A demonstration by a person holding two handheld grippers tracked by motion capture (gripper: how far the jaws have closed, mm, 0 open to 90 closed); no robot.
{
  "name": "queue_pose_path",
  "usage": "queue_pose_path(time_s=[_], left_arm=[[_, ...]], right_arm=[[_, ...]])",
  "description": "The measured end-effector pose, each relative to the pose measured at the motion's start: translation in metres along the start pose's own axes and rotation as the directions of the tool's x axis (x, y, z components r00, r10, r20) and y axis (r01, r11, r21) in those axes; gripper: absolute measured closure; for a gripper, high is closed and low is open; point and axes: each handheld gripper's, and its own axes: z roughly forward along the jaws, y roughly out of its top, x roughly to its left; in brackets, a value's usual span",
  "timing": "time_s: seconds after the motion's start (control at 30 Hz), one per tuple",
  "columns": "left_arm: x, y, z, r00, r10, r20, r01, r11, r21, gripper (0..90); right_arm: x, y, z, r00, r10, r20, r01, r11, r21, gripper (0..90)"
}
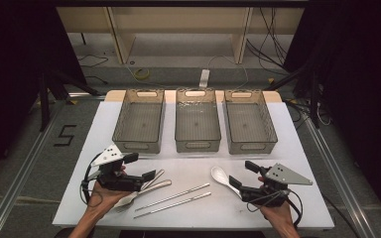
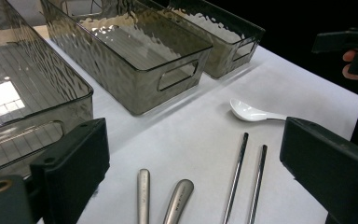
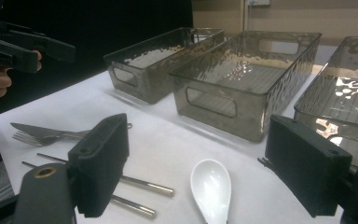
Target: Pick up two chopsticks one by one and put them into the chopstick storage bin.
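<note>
Both grippers spread, gripping nothing: left gripper (image 1: 147, 167) above knife (image 1: 151, 180) and fork (image 1: 141, 192), right gripper (image 1: 241, 173) with spoon (image 3: 211, 190) between jaws. Sorting probably about to start; next, lowering, pinching spoon.

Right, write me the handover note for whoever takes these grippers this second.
Left gripper: open, holding nothing, over the handles of the knife and fork.
Right gripper: open, holding nothing, by the white spoon's handle.
Two metal chopsticks lie side by side on the white table between the grippers.
Three clear bins stand in a row at the far side, nothing in them.
Done: nothing moved into a bin yet.
Left: probably all the cutlery still needs sorting; start with the spoon or the knife and fork.
</note>
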Motion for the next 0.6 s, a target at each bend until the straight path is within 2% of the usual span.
queue_pose_path(time_s=[0.13,0.2,0.3,0.43,0.53,0.6], left_arm=[[0.000,0.001,0.001,0.9995,0.027,-0.013,-0.027,0.9992,0.030,12.2],[0.000,0.002,0.002,0.9997,0.023,-0.012,-0.022,0.9988,0.045,13.3],[-0.001,0.005,0.003,0.9990,0.041,-0.019,-0.040,0.9964,0.074,14.6],[-0.004,0.010,0.007,0.9989,0.045,-0.012,-0.043,0.9920,0.118,15.3],[-0.005,0.013,0.012,0.9981,0.060,-0.013,-0.057,0.9836,0.171,15.3],[-0.005,0.015,0.019,0.9983,0.057,-0.011,-0.053,0.9732,0.224,15.3]], right_arm=[[0.000,0.000,0.000,0.9999,0.006,-0.011,-0.006,1.000,0.004,23.0],[0.000,0.000,0.000,0.9999,0.005,-0.012,-0.004,1.000,0.004,23.1],[0.000,0.000,0.001,0.9999,0.002,-0.013,-0.002,1.000,0.003,23.2],[0.000,0.001,0.001,0.9999,0.000,-0.015,0.000,1.000,0.011,23.3],[0.000,0.001,0.001,0.9998,0.001,-0.021,-0.001,1.000,0.018,23.4],[0.000,0.001,0.002,0.9997,0.003,-0.025,-0.002,1.000,0.021,23.4]])
